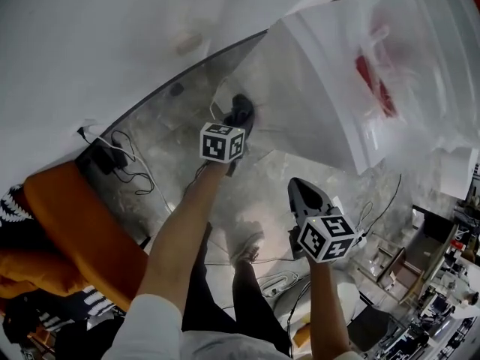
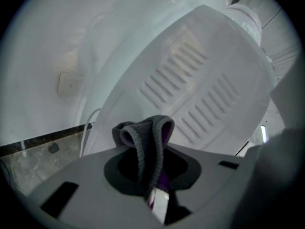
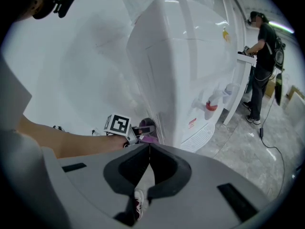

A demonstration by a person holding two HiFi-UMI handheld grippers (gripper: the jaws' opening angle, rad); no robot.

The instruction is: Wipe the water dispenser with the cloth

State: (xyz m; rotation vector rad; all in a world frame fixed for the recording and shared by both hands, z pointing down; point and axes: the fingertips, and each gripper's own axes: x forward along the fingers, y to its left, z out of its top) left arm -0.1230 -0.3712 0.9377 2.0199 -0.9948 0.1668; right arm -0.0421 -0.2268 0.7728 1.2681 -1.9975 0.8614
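White wall (image 2: 43, 37) behind. With cloth (image 2: 145, 140) pinched in left gripper (image 2: 151, 178), press flat, wipe along dispenser (image 2: 224, 70) vents (image 2: 174, 78); right gripper (image 3: 148, 168) closed, empty.

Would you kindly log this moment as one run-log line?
left hand-held gripper: shut on grey cloth | cloth beside water dispenser | right hand-held gripper: shut, empty

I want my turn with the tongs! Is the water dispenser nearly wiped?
Not yet, it seems. Done: the left tongs have the grey cloth pinched tight. In hand: the cloth is up by the vented panel of the water dispenser, low down. Left: the wiping itself; I can't tell how much is wiped. The right tongs are shut and empty.
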